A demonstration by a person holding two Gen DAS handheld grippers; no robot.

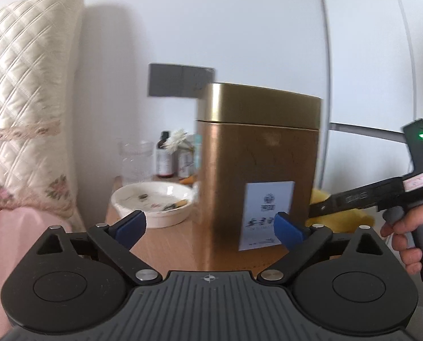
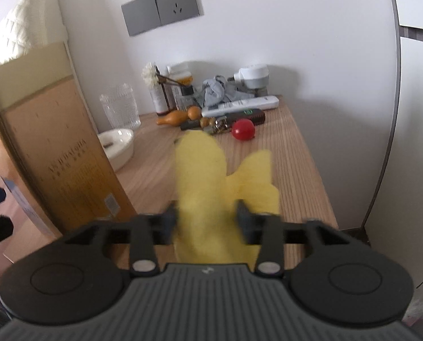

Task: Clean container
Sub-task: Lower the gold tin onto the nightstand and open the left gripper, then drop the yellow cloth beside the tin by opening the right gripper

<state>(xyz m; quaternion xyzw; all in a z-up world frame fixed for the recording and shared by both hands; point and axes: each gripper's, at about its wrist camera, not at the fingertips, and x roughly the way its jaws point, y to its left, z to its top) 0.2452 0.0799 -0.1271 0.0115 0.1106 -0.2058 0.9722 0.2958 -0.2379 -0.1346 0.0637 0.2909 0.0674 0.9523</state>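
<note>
A tall gold tin container (image 1: 256, 170) with a lid and a white label stands on the wooden bedside table (image 1: 166, 244). It also shows at the left of the right wrist view (image 2: 58, 153). My left gripper (image 1: 210, 227) is open, its blue pads (image 1: 131, 226) in front of the tin without touching it. My right gripper (image 2: 207, 221) is shut on a yellow cloth (image 2: 202, 176) and holds it over the table just right of the tin. The cloth shows behind the tin in the left wrist view (image 1: 342, 216).
A white dish (image 1: 154, 201) with cigarette butts sits left of the tin. A ribbed glass (image 2: 120, 109), small bottles (image 2: 161, 96), a wooden gourd (image 2: 180, 116), a remote (image 2: 239, 105), a red ball (image 2: 243, 130) and a plug (image 2: 252, 76) crowd the back of the table. A quilted pillow (image 1: 24, 99) is at left.
</note>
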